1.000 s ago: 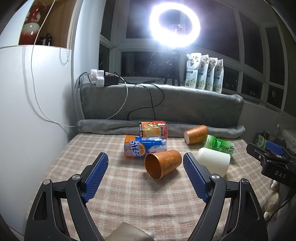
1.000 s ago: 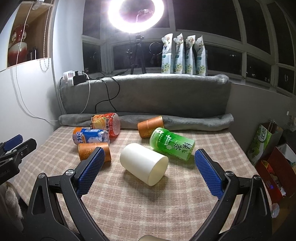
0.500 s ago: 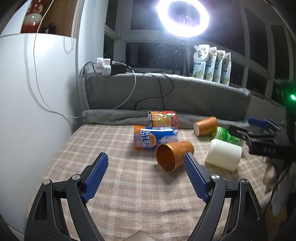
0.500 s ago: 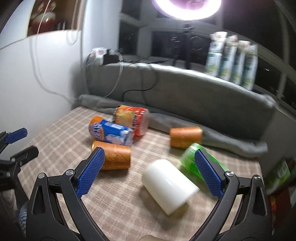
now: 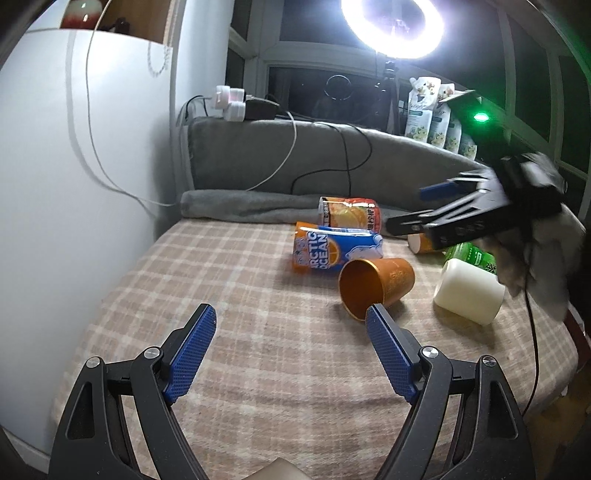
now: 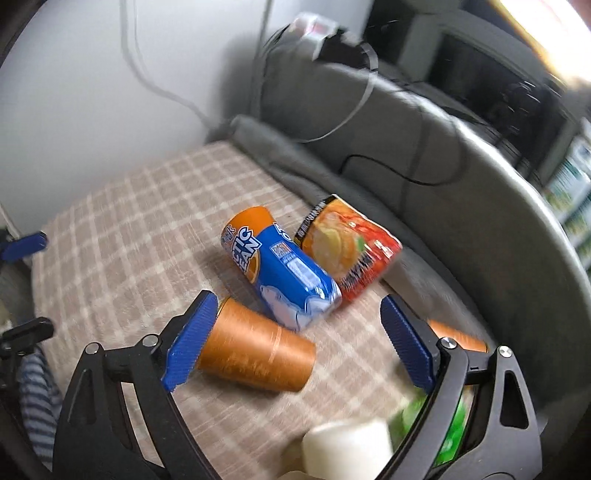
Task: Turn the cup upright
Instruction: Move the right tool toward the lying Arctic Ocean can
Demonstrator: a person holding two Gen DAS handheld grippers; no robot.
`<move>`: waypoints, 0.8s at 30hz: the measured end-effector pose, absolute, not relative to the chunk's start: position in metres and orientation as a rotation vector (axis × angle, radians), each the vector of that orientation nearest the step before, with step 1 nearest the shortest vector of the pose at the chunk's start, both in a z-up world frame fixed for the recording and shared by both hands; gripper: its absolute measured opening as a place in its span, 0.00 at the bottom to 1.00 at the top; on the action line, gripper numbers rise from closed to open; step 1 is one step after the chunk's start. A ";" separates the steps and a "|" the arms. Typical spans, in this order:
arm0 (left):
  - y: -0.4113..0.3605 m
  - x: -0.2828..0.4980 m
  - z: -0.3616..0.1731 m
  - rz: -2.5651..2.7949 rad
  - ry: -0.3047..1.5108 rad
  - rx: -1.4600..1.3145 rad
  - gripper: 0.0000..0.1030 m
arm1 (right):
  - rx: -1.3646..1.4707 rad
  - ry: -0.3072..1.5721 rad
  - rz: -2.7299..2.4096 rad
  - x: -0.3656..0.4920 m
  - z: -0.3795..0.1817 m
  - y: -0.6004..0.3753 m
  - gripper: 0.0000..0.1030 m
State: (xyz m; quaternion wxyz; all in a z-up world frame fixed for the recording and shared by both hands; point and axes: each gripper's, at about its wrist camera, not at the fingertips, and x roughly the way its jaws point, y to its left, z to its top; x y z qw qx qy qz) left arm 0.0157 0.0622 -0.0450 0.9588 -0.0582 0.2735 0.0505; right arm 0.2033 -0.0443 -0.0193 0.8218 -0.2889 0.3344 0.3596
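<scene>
Right now my left tool (image 5: 290, 347) hangs low over the beige checked cloth (image 5: 229, 280) that covers the surface, its two blue-padded fingers spread wide with nothing between them. Ahead of its right finger the orange metal cup (image 5: 376, 286) lies on its side, open mouth turned toward that camera and its rim just past the fingertip, though I cannot tell whether they touch. Beyond the cup, and close against it, lies a blue and orange drink can (image 5: 336, 251), also on its side, and beyond that an orange and red printed can (image 5: 349, 213) near the rolled grey blanket (image 5: 243, 206) at the back edge. To the right of the cup a cream-white plastic cup (image 5: 468, 293) lies tipped over, with a green bottle (image 5: 472, 256) touching it behind.

My right tool (image 6: 293, 338) is spread wide too, and holds nothing. In its blurred view the same orange cup (image 6: 255, 352) lies on its side between the fingers, its wider end just beside the left blue pad (image 6: 190, 339), its narrower base pointing toward the right finger. From the left camera that tool (image 5: 424, 210) shows up in the air above the green bottle. A second small orange cup (image 6: 458, 338) lies half hidden behind the right finger.

A glowing ring light (image 5: 393, 26) stands behind the grey cushion.
</scene>
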 end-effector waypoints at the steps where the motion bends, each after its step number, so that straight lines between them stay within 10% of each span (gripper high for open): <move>1: 0.064 0.016 -0.046 0.103 0.558 -0.123 0.81 | -0.654 0.716 0.770 0.207 -0.023 -0.037 0.90; 24: 0.106 0.028 -0.068 0.161 0.615 -0.228 0.81 | -1.051 0.853 0.882 0.256 -0.098 0.074 0.79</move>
